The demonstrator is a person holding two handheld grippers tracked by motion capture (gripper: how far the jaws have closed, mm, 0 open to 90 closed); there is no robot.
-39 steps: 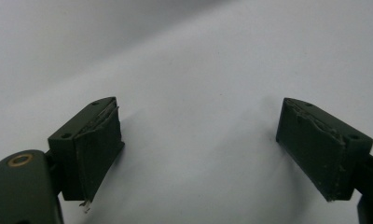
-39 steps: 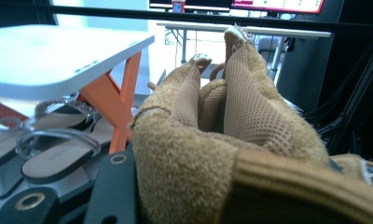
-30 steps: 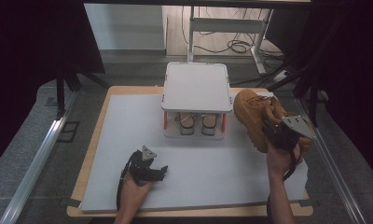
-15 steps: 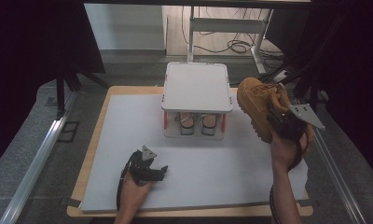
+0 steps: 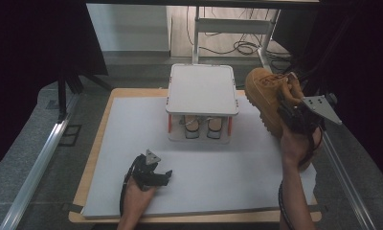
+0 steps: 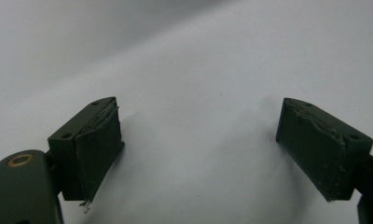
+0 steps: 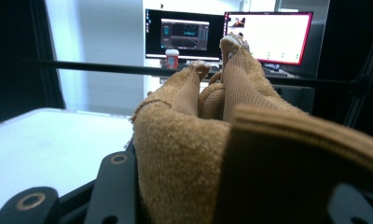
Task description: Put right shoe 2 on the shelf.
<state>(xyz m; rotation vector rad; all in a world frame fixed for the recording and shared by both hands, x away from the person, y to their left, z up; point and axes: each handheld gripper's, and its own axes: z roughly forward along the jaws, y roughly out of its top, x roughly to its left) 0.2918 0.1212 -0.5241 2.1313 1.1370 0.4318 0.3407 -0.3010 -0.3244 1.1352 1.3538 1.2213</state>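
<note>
Left gripper: two black jaws rise from the bottom edge, standing wide apart with nothing between them. The pads are dark rubber; both look worn, with ragged edges along the top (a small frayed scrap hangs from the lower corner of the one at left). A brass-coloured rivet sits on the black arm at lower left. Beneath and beyond the jaws lies a plain white surface, unmarked; each jaw casts a soft shadow on it.

Black tongs, grey three-cornered plates
</note>
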